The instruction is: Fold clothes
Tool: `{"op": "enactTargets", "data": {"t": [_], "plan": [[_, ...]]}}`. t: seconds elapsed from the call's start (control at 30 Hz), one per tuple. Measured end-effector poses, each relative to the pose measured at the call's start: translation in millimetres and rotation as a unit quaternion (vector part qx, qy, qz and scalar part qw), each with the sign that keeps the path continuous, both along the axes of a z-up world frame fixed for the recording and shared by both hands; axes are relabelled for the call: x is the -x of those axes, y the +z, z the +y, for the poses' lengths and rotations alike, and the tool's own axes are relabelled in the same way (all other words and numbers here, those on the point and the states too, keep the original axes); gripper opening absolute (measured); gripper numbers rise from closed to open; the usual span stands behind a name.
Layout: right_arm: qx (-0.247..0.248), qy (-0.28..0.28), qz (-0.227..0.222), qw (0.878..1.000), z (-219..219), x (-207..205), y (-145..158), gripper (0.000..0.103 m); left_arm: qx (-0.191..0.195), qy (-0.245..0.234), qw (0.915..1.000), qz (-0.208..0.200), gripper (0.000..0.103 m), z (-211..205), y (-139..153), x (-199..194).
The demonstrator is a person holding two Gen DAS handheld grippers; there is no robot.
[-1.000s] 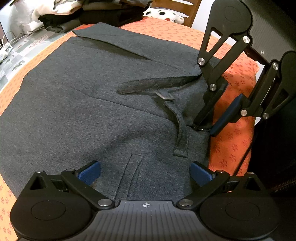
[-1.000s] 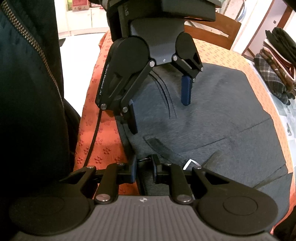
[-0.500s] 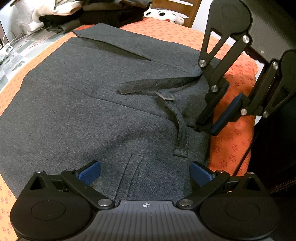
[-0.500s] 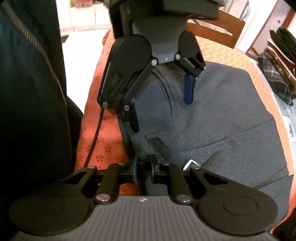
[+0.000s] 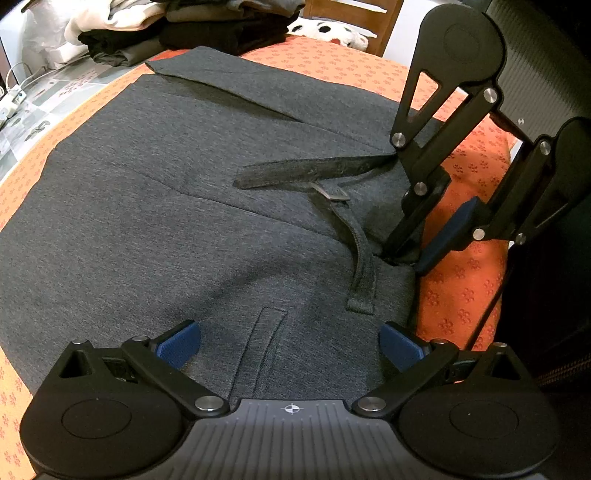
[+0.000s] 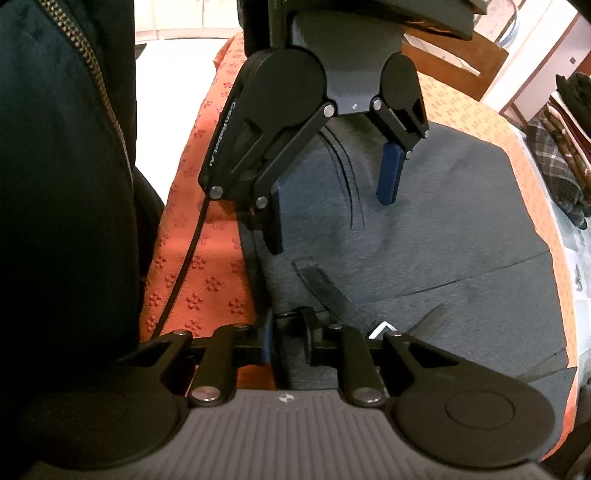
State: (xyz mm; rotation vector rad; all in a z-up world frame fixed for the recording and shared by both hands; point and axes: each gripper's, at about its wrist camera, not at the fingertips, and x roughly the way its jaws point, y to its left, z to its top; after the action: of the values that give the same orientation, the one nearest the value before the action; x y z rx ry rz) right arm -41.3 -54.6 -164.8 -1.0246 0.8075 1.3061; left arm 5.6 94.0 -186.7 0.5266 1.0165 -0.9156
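A dark grey garment (image 5: pixel 184 206) lies spread flat on the orange tablecloth (image 5: pixel 465 295), with a loose strap (image 5: pixel 364 266) and a pocket slit (image 5: pixel 269 343) near its close edge. My left gripper (image 5: pixel 290 347) hangs open just above the cloth by the pocket slit, nothing between its blue pads. It also shows from the right wrist view, left gripper (image 6: pixel 330 214) wide apart over the garment (image 6: pixel 443 240). My right gripper (image 6: pixel 286 339) is shut on the garment's side edge beside the tablecloth; from the left wrist the right gripper (image 5: pixel 402 258) pinches the hem.
Stacks of folded clothes (image 5: pixel 221 22) sit at the table's far end, with a wooden chair (image 5: pixel 354 14) behind. Cables (image 5: pixel 11 99) lie at the left. A person's dark zipped jacket (image 6: pixel 55 147) stands close at the table edge. Plaid clothes (image 6: pixel 554 166) lie to the right.
The right gripper has tilted slightly while keeping its pinch on the garment edge. The left gripper and the garment have not moved.
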Motion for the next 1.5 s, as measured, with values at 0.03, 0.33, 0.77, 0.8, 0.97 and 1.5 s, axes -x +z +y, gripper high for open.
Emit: {"op": "enactTargets", "data": {"t": [0.03, 0.33, 0.77, 0.8, 0.97, 1.5], "plan": [[-0.003, -0.004, 0.0, 1.0, -1.0, -0.2, 1.8, 0.019, 0.0, 0.0, 1.0, 0.0, 0.103, 0.0, -0.1, 0.0], [-0.024, -0.044, -0.008, 0.999, -3.6, -5.0, 19.8, 0.019, 0.002, 0.001, 1.0, -0.001, 0.103, -0.2, -0.4, 0.7], [-0.054, -0.122, 0.038, 0.99, -12.4, -27.7, 33.1, 0.013, 0.005, 0.0, 1.0, -0.002, 0.103, -0.4, -0.8, 0.1], [-0.05, -0.123, 0.032, 0.991, -12.3, -29.1, 31.7, 0.012, 0.005, -0.001, 1.0, -0.002, 0.103, -0.6, -1.0, -0.3], [0.007, -0.069, 0.022, 0.997, -7.1, -17.4, 7.2, 0.01, 0.004, -0.002, 1.0, -0.002, 0.103, -1.2, -1.1, -0.9], [0.012, 0.021, -0.018, 1.0, 5.7, 1.3, 5.2, 0.007, 0.007, 0.001, 1.0, -0.003, 0.103, -2.0, -2.2, -1.1]]}}
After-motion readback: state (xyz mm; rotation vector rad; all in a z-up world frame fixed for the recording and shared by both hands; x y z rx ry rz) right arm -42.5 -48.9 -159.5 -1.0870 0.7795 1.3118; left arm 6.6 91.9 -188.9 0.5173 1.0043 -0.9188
